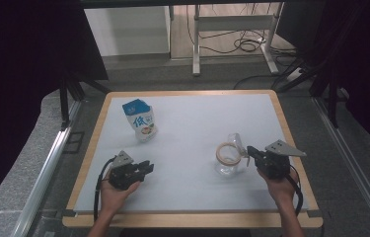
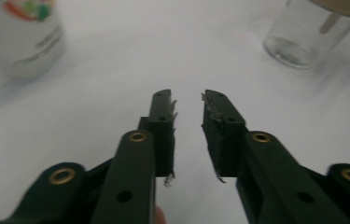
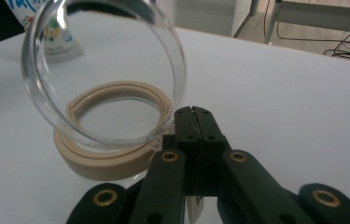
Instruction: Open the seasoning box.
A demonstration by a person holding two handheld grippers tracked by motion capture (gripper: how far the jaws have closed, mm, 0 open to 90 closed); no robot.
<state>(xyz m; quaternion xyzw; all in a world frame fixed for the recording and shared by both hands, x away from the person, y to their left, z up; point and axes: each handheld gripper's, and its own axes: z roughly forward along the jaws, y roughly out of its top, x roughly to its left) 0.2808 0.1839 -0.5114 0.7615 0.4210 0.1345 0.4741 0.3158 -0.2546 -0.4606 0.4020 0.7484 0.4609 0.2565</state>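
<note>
Hands with two grippers at a white table (image 1: 187, 187).
Right gripper (image 1: 248, 152) clamps the hinged lid tab of a glass jar (image 1: 228, 160) near the table's right front; left gripper (image 1: 149, 169) empty, jaws slightly apart.

A white table (image 1: 192, 148) with a wooden rim carries a pouch (image 1: 140, 121) far left and a glass jar (image 1: 229, 159) near right.
</note>
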